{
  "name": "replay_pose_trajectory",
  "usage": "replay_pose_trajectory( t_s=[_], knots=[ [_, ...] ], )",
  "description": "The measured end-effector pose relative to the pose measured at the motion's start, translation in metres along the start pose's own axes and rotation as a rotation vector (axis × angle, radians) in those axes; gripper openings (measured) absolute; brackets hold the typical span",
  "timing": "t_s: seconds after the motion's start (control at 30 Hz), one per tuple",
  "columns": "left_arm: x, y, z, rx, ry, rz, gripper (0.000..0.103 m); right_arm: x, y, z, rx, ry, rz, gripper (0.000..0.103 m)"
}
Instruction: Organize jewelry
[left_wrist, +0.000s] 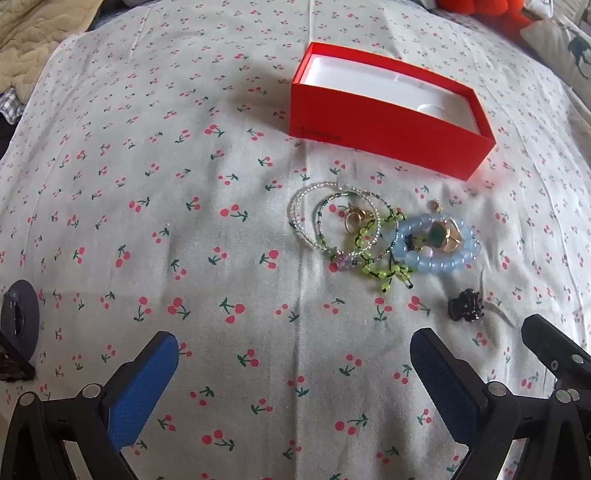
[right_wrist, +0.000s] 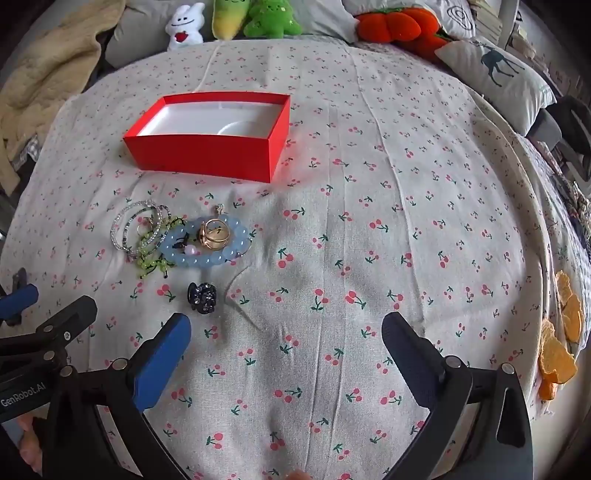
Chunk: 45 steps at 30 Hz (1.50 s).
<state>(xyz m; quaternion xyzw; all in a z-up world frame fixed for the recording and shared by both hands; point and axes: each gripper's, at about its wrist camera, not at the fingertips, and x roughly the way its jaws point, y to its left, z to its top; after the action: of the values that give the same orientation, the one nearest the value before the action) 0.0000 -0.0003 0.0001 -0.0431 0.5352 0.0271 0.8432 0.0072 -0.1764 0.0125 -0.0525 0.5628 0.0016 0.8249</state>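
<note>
An open red box (left_wrist: 384, 136) with a white inside lies on the cherry-print cloth; it also shows in the right wrist view (right_wrist: 207, 151). In front of it is a heap of jewelry: clear beaded bangles (left_wrist: 332, 221), a green bead string (left_wrist: 384, 273), a pale blue bead bracelet (left_wrist: 436, 254) with gold rings (left_wrist: 452, 236) on it, and a small black hair clip (left_wrist: 466, 303). The heap also shows in the right wrist view (right_wrist: 184, 236). My left gripper (left_wrist: 295, 350) is open and empty, near of the heap. My right gripper (right_wrist: 288, 332) is open and empty, right of the black clip (right_wrist: 202, 297).
Plush toys (right_wrist: 236, 18), an orange plush (right_wrist: 402, 22) and a deer-print pillow (right_wrist: 495, 74) line the far edge. A beige blanket (right_wrist: 44, 85) lies at the far left. Orange pieces (right_wrist: 561, 339) lie at the right edge.
</note>
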Motion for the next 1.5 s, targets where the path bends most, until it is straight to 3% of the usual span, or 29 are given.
replay_pose_trajectory(
  t_s=[0.67, 0.87, 0.93, 1.07, 1.5],
  knots=[
    [-0.005, 0.012, 0.003, 0.008, 0.001, -0.004, 0.103, 0.003, 0.0, -0.001, -0.002, 0.006, -0.008, 0.103],
    [-0.004, 0.01, 0.003, 0.0, -0.045, -0.03, 0.103, 0.004, 0.001, -0.001, -0.003, 0.008, -0.009, 0.103],
    [-0.006, 0.009, 0.001, -0.018, -0.098, -0.068, 0.103, 0.004, 0.001, -0.001, -0.003, 0.008, -0.009, 0.103],
    [-0.006, 0.009, 0.001, -0.025, -0.105, -0.082, 0.103, 0.004, 0.001, -0.001, -0.004, 0.008, -0.01, 0.103],
    [-0.005, 0.009, 0.002, -0.019, -0.061, -0.07, 0.103, 0.005, 0.001, -0.001, -0.006, 0.013, -0.014, 0.103]
  ],
)
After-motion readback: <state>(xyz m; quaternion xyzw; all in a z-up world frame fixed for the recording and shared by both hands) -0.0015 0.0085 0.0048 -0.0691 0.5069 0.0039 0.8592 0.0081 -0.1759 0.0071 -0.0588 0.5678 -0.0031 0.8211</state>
